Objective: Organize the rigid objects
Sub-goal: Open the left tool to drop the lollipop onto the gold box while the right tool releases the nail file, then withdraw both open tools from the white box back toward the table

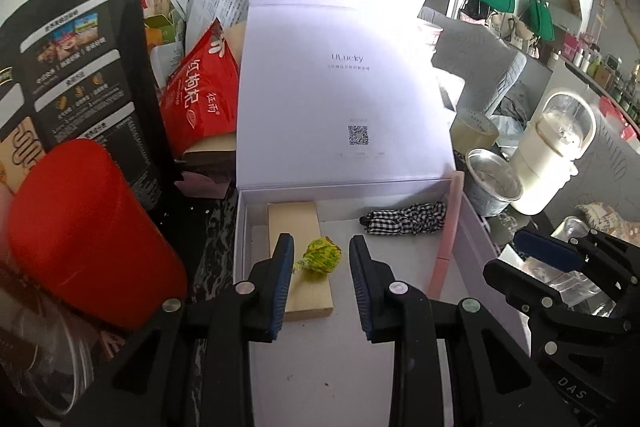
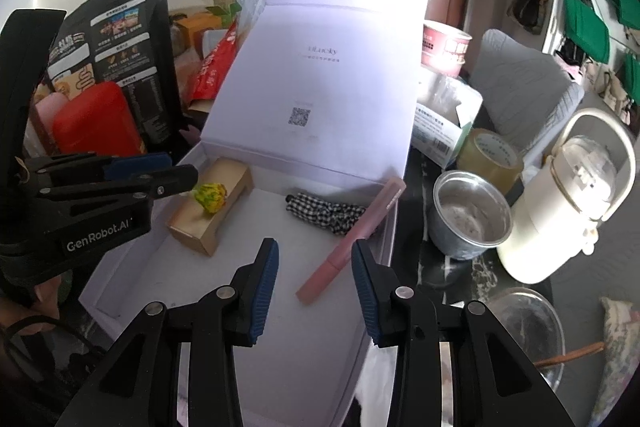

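An open white box [image 2: 224, 259] with its lid propped up sits on the cluttered surface, holding a tan block [image 2: 208, 215] with a yellow-green lump [image 2: 211, 197] on top, a checked cloth [image 2: 326, 213] and a pink pen [image 2: 352, 241] along its right wall. The left tongs [image 1: 320, 259] hang just above the lump, parted and empty. The right tongs [image 2: 314, 273] are likewise parted and empty near the pen's lower end.
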`<state>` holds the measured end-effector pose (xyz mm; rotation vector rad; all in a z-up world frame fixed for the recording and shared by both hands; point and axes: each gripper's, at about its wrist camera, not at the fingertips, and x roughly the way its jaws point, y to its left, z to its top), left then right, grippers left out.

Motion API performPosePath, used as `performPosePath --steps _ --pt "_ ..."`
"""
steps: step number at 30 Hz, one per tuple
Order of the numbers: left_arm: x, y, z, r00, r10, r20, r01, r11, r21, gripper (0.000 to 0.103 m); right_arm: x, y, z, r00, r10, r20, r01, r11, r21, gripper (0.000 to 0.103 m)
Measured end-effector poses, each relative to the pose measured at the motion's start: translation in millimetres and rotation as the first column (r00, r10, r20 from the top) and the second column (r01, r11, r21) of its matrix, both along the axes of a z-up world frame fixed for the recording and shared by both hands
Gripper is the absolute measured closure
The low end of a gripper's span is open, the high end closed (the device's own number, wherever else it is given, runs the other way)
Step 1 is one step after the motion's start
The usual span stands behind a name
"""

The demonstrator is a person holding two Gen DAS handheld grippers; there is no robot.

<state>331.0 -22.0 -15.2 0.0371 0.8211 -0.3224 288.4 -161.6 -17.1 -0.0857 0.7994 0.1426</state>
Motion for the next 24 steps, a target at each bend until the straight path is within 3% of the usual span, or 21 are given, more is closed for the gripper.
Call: performPosePath --steps 16,24 --pt "-62 6 56 0.994 0.004 0.106 -0.006 1.000 0.016 0.075 -52 3 43 0.996 0.003 0.086 -0.004 1.000 0.013 0.065" --pt "-96 12 74 0.988 0.006 0.153 -0.010 1.000 0.024 0.075 -83 2 55 0.993 -0.015 0.116 0.016 1.000 -0.004 0.061"
